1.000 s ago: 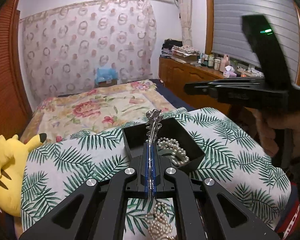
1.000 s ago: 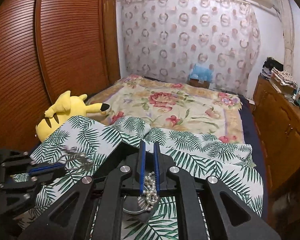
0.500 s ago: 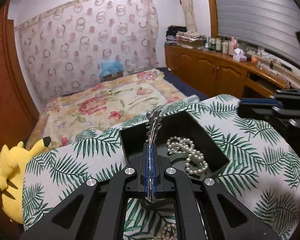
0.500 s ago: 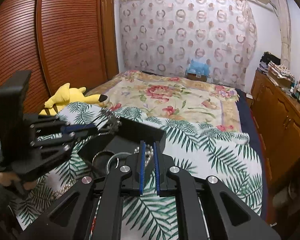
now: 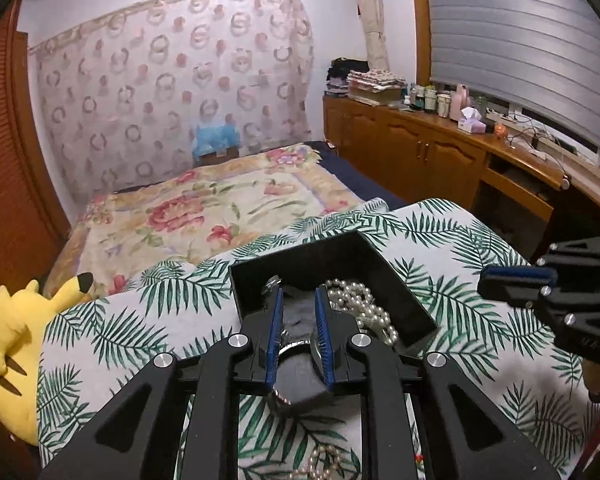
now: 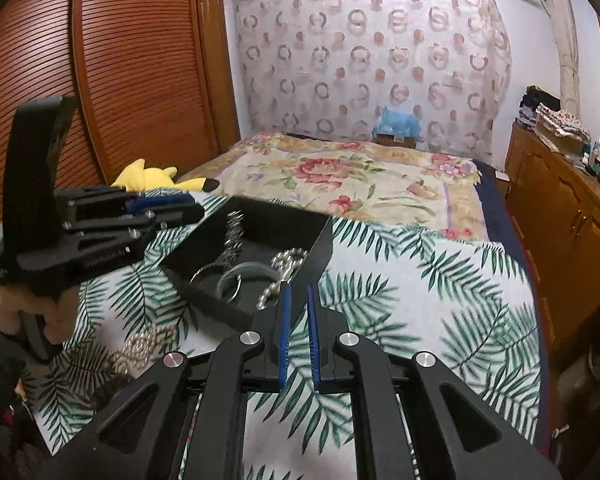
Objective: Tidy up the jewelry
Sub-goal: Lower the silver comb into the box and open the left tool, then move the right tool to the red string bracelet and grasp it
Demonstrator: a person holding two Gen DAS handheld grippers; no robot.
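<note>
A black open jewelry box [image 5: 384, 272] sits on a palm-leaf cloth [image 5: 440, 240]. It holds a pearl necklace [image 5: 360, 300], bangles [image 6: 236, 276] and a silver hairpin [image 6: 232, 236], which stands tilted in the box just off my left gripper's tips. My left gripper [image 5: 298, 300] is open and empty, its tips over the box's near edge; it also shows in the right wrist view [image 6: 172, 206]. My right gripper [image 6: 297, 292] is slightly open and empty, just right of the box; it also shows in the left wrist view [image 5: 512, 276]. More pearls [image 5: 320, 460] lie on the cloth in front.
A yellow plush toy [image 5: 16, 336] lies at the cloth's left edge. A floral bedspread [image 5: 220, 204] stretches behind. A wooden cabinet [image 5: 440, 152] with bottles runs along the right. A wooden louvred wardrobe [image 6: 100, 80] stands on the left.
My left gripper has opened and let go of the silver hairpin, which now stands in the box. My right gripper has drawn back to the right of the box.
</note>
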